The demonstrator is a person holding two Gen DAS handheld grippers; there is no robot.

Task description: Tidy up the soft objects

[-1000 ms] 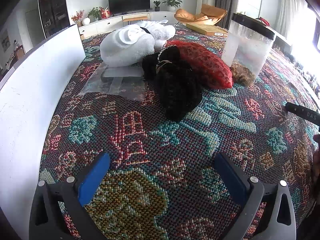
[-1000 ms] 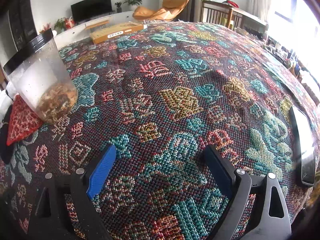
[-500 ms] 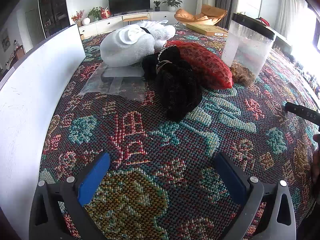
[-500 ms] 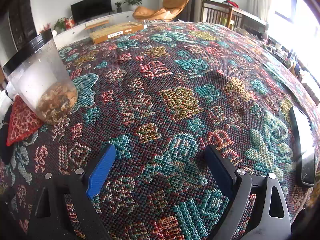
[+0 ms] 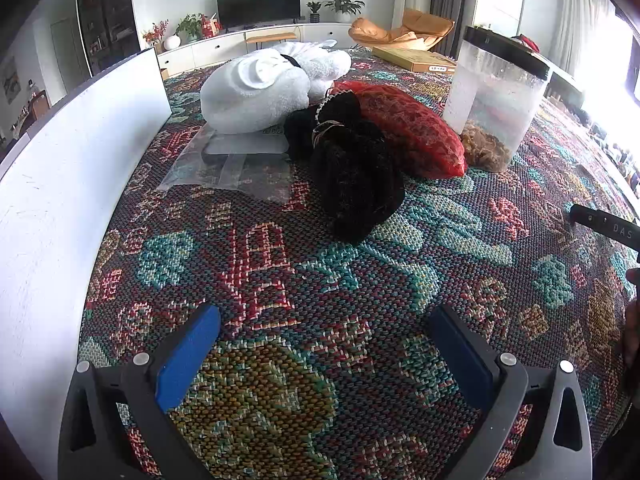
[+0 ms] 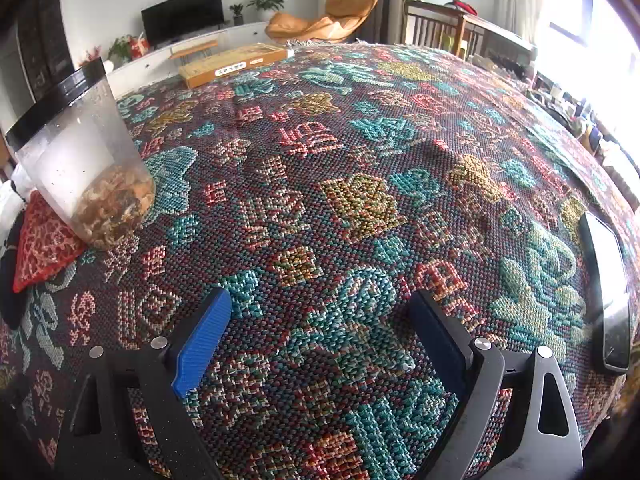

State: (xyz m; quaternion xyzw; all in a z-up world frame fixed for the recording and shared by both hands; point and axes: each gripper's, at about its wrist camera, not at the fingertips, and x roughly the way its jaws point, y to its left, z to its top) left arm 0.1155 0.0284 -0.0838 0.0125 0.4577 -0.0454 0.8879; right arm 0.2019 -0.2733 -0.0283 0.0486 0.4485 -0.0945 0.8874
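The black fuzzy bundle lies on the table straight ahead of the left gripper, its long axis running away from the fingers; white plush and red mesh pouch touch it behind. Both the left and the right gripper gape wide, empty; the left looks nearer

Coarse woven tablecloth (matt), fluffy white plush.
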